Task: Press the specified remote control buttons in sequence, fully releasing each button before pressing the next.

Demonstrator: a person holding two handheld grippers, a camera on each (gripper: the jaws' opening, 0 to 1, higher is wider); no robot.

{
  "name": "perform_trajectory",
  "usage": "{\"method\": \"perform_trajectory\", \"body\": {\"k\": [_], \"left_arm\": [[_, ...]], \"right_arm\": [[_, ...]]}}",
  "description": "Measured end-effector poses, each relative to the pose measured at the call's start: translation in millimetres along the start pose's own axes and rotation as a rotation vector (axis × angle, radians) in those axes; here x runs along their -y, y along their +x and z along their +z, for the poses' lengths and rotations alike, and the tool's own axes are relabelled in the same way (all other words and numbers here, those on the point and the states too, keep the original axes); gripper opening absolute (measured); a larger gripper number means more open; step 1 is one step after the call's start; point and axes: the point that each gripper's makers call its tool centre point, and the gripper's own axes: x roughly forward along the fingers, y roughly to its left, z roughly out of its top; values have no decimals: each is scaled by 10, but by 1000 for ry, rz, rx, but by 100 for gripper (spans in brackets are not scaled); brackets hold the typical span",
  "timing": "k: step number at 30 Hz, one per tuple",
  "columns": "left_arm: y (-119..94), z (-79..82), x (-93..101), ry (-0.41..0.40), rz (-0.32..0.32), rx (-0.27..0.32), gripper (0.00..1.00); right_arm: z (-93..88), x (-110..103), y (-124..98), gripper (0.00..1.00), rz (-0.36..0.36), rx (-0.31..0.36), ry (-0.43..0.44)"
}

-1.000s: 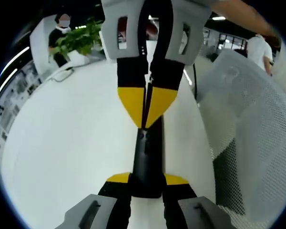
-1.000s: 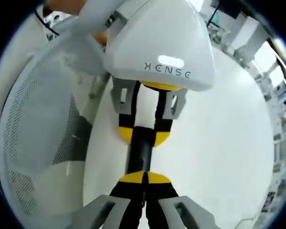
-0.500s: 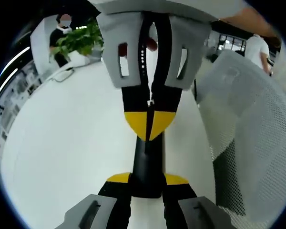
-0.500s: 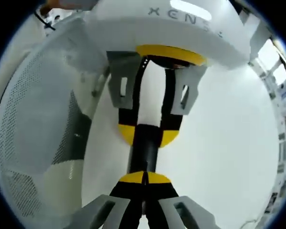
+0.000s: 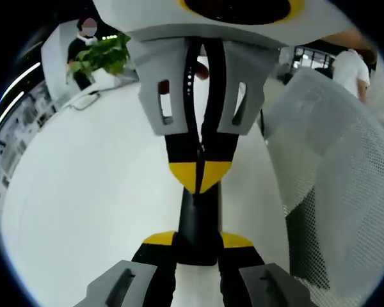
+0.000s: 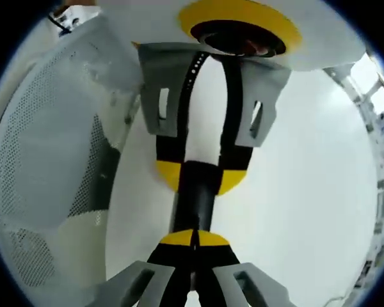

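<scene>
Left gripper view: at the far left a potted plant [image 5: 105,54] stands at the rim of the white table [image 5: 83,192]. At centre the left gripper [image 5: 197,246] is clamped on the near end of a slim black remote control [image 5: 198,220], which lies lengthwise over the table. The right gripper [image 5: 200,182] enters from above, its yellow-tipped jaws drawn together into one point resting on the remote's upper face. At right stands a white mesh chair back [image 5: 336,166].

Right gripper view: the mesh chair back [image 6: 51,147] lies at left; the right gripper [image 6: 193,238], jaws together, meets the remote control [image 6: 195,201]; beyond, the left gripper [image 6: 200,179] clasps the remote's far end.

Progress: a press appears under way. No button or display is legible, so the sequence position cannot be told; release and any later presses remain.
</scene>
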Motion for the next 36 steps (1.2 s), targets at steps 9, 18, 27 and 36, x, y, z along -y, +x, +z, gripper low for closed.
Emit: {"method": "perform_trajectory", "body": {"k": [9, 18, 27, 36], "left_arm": [[-1, -5, 2, -1, 1, 0, 23], [-3, -10, -9, -7, 4, 15, 23], [10, -16, -30, -7, 4, 17, 23], [16, -7, -37, -6, 5, 17, 23]], "right_arm": [[-1, -7, 12, 0, -4, -29, -41], [-9, 9, 13, 0, -4, 2, -14], [-17, 8, -5, 0, -9, 34, 3], [21, 22, -123, 0, -35, 87, 35]]}}
